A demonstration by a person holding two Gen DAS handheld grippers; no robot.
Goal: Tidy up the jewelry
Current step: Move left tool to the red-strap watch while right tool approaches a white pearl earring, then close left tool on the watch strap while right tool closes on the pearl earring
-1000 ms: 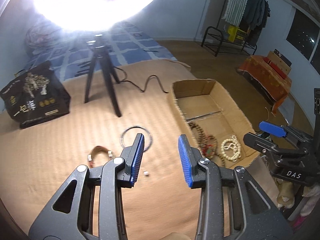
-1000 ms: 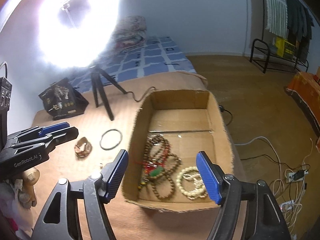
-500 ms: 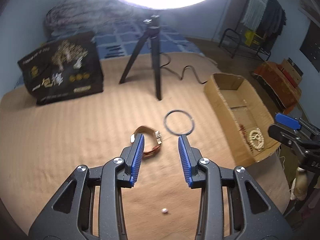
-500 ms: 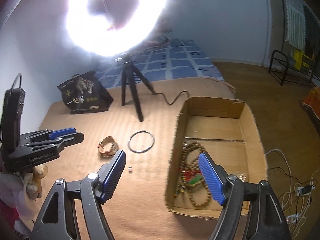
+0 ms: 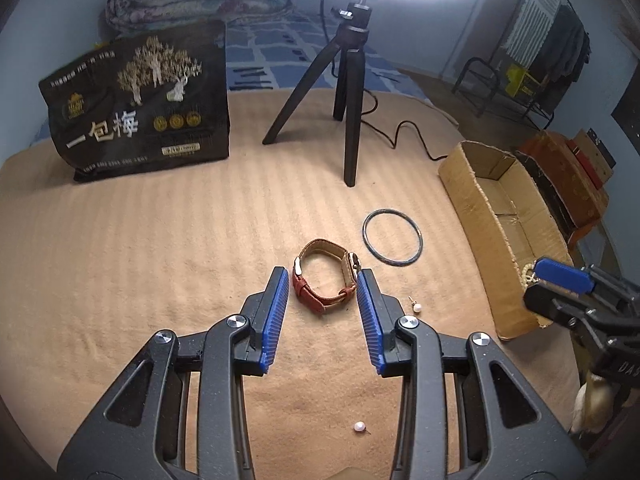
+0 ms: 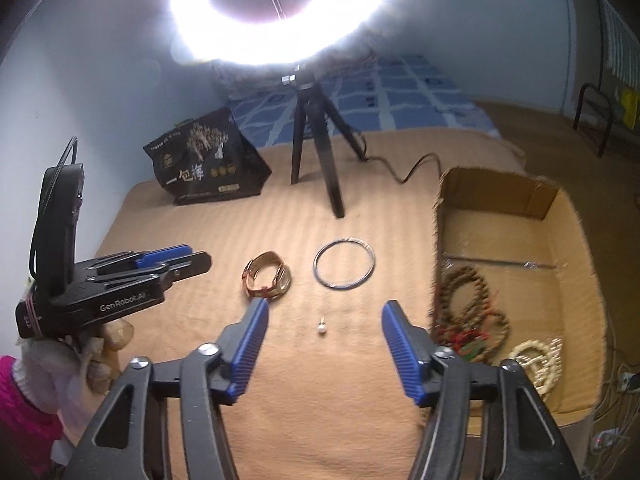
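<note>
A brown leather watch [image 5: 325, 280] lies on the tan cloth, just ahead of and between the tips of my open left gripper [image 5: 323, 280]; it also shows in the right wrist view [image 6: 267, 277]. A dark bangle [image 5: 393, 237] [image 6: 344, 263] lies to its right. Two pearl earrings [image 5: 417, 307] [image 5: 359, 426] lie nearby; one pearl [image 6: 321, 327] sits ahead of my open, empty right gripper [image 6: 323, 314]. The cardboard box [image 6: 576, 240] on the right holds wooden bead bracelets [image 6: 468, 300] and a white bead bracelet [image 6: 538, 362].
A ring light on a black tripod [image 5: 348, 92] stands at the back with its cable [image 5: 404, 136] running toward the box. A black printed bag [image 5: 138, 104] stands at the back left. The table edge drops off beyond the box [image 5: 488, 232].
My left gripper has swung left away from the box and closed in on the watch, which now sits between its tips. My right gripper has turned left from the box toward the loose jewelry.
</note>
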